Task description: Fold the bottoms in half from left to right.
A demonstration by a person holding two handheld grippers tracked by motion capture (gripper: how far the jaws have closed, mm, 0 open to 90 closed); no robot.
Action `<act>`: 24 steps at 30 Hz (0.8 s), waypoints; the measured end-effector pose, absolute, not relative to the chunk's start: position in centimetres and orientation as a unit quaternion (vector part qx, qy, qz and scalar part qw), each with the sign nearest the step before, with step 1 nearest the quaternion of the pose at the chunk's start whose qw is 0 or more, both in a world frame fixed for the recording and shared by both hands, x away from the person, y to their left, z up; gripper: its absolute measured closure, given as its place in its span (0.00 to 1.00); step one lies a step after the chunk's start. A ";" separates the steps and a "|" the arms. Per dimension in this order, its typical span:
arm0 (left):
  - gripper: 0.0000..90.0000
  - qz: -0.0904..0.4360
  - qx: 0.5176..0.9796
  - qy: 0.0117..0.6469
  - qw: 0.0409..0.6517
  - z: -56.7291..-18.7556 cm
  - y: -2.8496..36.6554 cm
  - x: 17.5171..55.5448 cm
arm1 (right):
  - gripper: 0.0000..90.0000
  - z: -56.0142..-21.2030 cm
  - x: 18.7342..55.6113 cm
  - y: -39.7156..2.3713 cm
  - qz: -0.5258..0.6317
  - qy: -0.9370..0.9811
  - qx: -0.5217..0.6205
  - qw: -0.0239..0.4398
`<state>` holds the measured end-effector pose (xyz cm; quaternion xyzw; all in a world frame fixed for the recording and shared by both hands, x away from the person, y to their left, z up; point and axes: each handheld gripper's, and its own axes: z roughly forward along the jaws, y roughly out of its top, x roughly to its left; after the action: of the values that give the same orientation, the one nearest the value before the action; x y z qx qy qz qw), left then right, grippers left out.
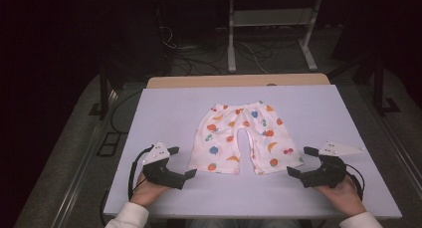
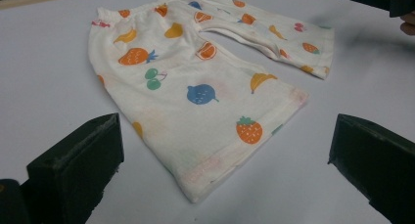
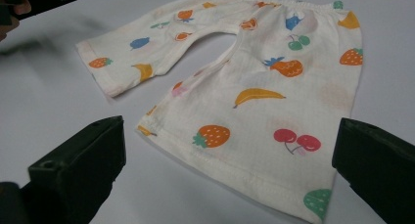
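Observation:
A small pair of white shorts [image 1: 242, 138] printed with coloured fruit lies flat in the middle of the table, waistband away from me and the leg hems toward me. My left gripper [image 1: 182, 162] rests just left of the left leg hem, open and holding nothing. My right gripper [image 1: 301, 161] sits just right of the right leg hem, also open and holding nothing. In the left gripper view the shorts [image 2: 195, 72] lie ahead of the wide-spread jaws of the left gripper [image 2: 225, 150]. In the right gripper view the hem of the shorts [image 3: 264, 72] reaches in between the jaws of the right gripper [image 3: 227, 155], which do not touch it.
The shorts lie on a pale lavender board [image 1: 164, 113] with a wooden tabletop edge [image 1: 199, 81] behind it. Beyond the table are cables on the floor and the legs of a white metal stand [image 1: 231, 54]. Bare board surrounds the shorts on all sides.

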<state>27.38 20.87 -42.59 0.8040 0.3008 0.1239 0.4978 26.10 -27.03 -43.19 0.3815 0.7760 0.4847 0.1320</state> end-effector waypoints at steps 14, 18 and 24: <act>0.00 0.121 0.805 0.300 0.497 -42.7 20.7 27.4 | 0.00 -43.1 26.2 -27.2 0.485 0.773 0.384 0.137; 0.00 0.121 0.806 0.300 0.496 -42.7 20.7 27.4 | 0.00 -43.1 26.2 -27.2 0.485 0.773 0.385 0.138; 0.00 0.119 0.805 0.301 0.497 -42.7 20.6 27.4 | 0.00 -43.0 26.1 -27.2 0.485 0.773 0.386 0.139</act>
<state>27.44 20.65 -42.69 0.8055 0.3009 0.1190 0.4965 26.14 -27.16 -43.02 0.3856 0.7727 0.4846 0.1395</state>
